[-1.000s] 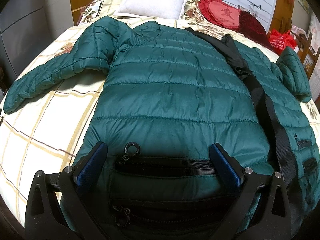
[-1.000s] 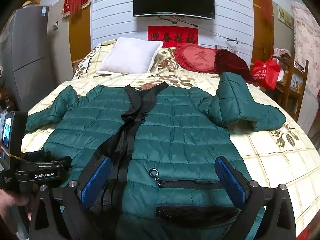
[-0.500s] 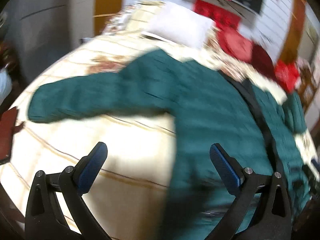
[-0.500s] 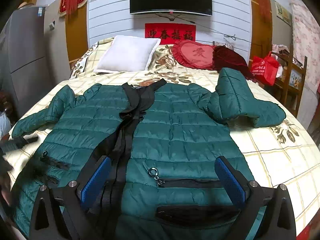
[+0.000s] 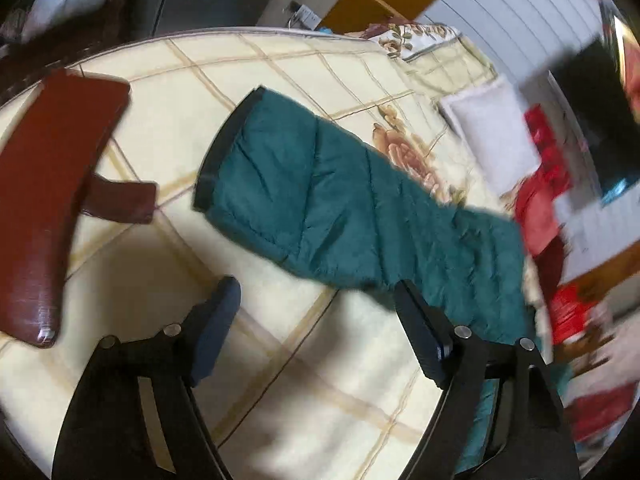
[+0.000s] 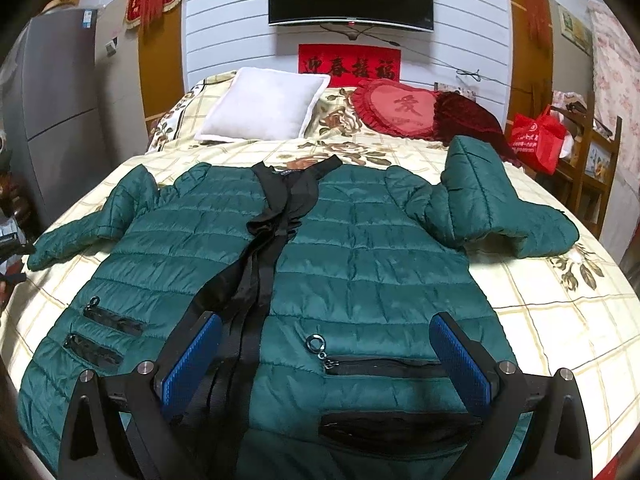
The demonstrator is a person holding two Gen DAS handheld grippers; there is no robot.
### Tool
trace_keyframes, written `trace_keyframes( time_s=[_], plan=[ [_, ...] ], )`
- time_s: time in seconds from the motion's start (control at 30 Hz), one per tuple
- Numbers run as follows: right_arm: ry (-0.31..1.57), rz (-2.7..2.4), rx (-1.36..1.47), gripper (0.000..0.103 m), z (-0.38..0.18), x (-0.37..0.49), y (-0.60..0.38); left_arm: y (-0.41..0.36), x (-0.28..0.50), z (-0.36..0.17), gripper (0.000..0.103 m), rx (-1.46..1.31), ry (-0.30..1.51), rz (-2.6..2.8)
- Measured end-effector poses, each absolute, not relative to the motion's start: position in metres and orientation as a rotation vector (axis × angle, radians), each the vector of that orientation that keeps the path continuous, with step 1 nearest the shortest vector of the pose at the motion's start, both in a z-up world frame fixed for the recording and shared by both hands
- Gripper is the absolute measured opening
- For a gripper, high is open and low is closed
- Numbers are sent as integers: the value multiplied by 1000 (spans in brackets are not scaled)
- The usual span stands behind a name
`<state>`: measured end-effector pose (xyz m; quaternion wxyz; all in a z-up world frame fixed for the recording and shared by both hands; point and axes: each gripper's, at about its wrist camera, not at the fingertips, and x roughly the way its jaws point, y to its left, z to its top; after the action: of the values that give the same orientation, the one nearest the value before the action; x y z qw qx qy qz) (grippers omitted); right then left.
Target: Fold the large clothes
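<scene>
A dark green puffer jacket (image 6: 360, 248) lies front up on the bed, its black zipper placket (image 6: 264, 248) open down the middle. Its right sleeve (image 6: 488, 204) is folded back on itself. Its left sleeve (image 5: 320, 196) lies stretched out towards the bed's left edge, cuff (image 5: 224, 144) outward. My left gripper (image 5: 320, 332) is open and empty, hovering just in front of that sleeve. My right gripper (image 6: 326, 352) is open and empty above the jacket's lower hem, over a zip pocket (image 6: 384, 364).
The bed (image 6: 560, 320) has a cream checked cover. A white pillow (image 6: 260, 110) and a red heart cushion (image 6: 400, 108) lie at its head. A dark red chair back (image 5: 44, 188) stands beside the bed's left edge. A red bag (image 6: 536, 140) hangs at the right.
My left gripper has swung left, from over the jacket's lower front to the outstretched left sleeve near the bed's edge. The right gripper has barely moved.
</scene>
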<state>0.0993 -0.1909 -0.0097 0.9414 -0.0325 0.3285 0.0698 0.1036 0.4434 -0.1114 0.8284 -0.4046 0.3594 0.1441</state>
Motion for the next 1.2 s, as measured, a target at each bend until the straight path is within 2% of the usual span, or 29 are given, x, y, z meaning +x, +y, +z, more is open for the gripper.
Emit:
trace_keyframes(
  time_s=[0.13,0.53,0.63,0.7,0.77,0.9,1.2],
  plan=[
    [672,159,-91,102,-11,99,-186,463,117,-115,79,-953,717,293],
    [683,181,-107,102,-14,101,-180,504,127,-112,79,-1012,580,421],
    [686,183,-121,102,-15,102,-177,509,136,-115,59,-1010,594,431],
    [687,183,-120,102,-15,101,-177,513,141,-120,27,-1015,623,430],
    [689,181,-117,102,-16,102,-178,515,147,-125,16,-1008,656,445],
    [695,180,-117,102,-17,102,-177,511,145,-119,7,-951,641,442],
    [694,176,-114,102,-17,102,-178,490,129,-70,5,-812,512,315]
  ],
)
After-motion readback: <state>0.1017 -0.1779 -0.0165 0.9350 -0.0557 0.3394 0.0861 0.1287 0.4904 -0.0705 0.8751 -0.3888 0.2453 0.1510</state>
